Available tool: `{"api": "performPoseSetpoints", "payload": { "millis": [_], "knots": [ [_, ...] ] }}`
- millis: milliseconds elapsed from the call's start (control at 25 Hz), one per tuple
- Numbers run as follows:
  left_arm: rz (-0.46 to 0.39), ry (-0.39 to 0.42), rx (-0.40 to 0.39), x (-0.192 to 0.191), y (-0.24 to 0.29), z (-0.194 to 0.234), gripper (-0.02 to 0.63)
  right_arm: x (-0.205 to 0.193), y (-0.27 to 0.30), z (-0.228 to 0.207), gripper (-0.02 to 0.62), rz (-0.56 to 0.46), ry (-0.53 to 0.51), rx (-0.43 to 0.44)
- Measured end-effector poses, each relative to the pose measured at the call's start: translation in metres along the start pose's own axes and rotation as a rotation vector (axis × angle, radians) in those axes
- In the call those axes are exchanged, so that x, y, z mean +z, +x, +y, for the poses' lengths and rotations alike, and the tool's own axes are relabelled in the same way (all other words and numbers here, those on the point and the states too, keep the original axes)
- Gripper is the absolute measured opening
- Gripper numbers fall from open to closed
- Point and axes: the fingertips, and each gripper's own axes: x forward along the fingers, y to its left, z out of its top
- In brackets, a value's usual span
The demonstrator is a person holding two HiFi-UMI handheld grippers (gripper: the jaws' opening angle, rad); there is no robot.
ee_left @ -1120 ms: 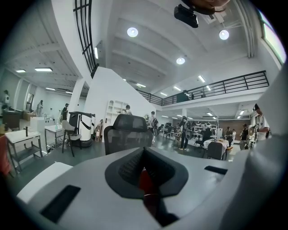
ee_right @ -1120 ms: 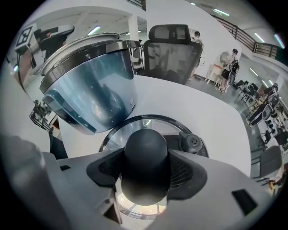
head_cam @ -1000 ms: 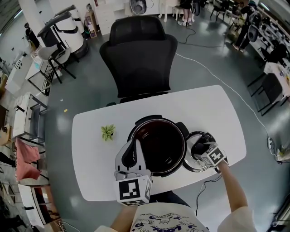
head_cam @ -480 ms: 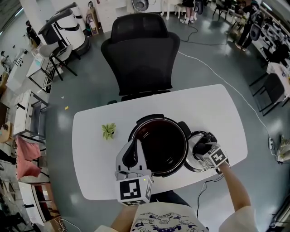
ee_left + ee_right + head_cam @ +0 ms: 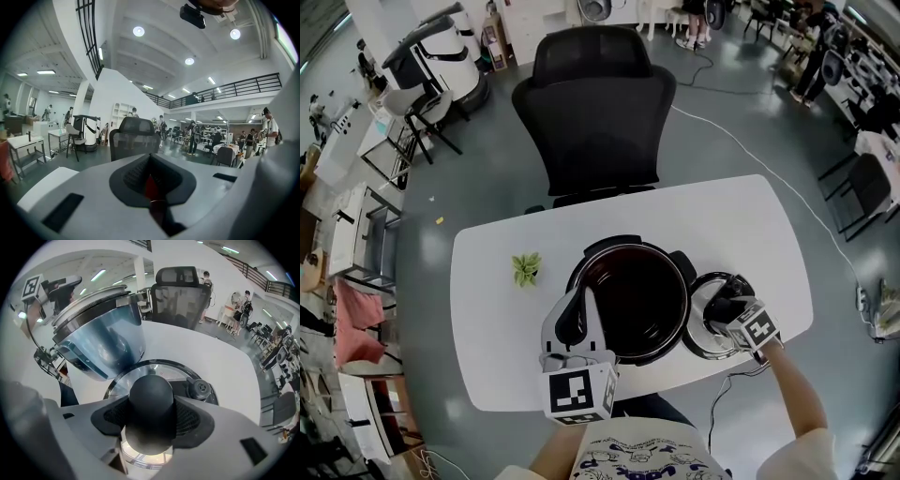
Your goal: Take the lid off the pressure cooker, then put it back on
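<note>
The pressure cooker stands open in the middle of the white table, its dark pot bare. Its steel lid lies flat on the table just right of the pot. My right gripper points steeply down, shut on the lid's black knob; the pads press both sides of it. The lid's rim and the cooker's body show behind. My left gripper lies shut against the pot's left rim. In the left gripper view, the left gripper shows closed jaws, level, with no cooker.
A small green plant sits on the table left of the cooker. A black office chair stands behind the far edge. A cable hangs off the near edge below the lid. Desks, chairs and people fill the room beyond.
The right gripper has edged slightly toward the near right with the lid's knob. The left gripper and the cooker stay where they were.
</note>
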Motion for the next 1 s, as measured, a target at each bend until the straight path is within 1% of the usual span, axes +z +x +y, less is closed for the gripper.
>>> {"api": "performPoseSetpoints", "payload": {
  "millis": [160, 400, 600, 800, 1000],
  "knots": [
    [0.010, 0.018, -0.010, 0.000, -0.001, -0.004, 0.012, -0.001, -0.022, 0.002, 0.293, 0.006, 0.001, 0.017],
    [-0.002, 0.011, -0.019, 0.002, -0.005, -0.010, 0.012, -0.002, -0.058, 0.014, 0.293, 0.014, -0.072, 0.028],
    [-0.009, 0.007, -0.025, 0.004, -0.008, -0.015, 0.012, 0.001, -0.097, 0.020, 0.293, 0.003, -0.094, 0.046],
    [-0.036, -0.016, -0.028, 0.010, -0.010, -0.023, 0.012, 0.016, -0.140, 0.027, 0.293, -0.015, -0.135, 0.061],
    [-0.025, 0.003, -0.037, 0.007, -0.016, -0.026, 0.012, 0.040, -0.177, 0.035, 0.293, -0.038, -0.204, 0.061]
  ]
}}
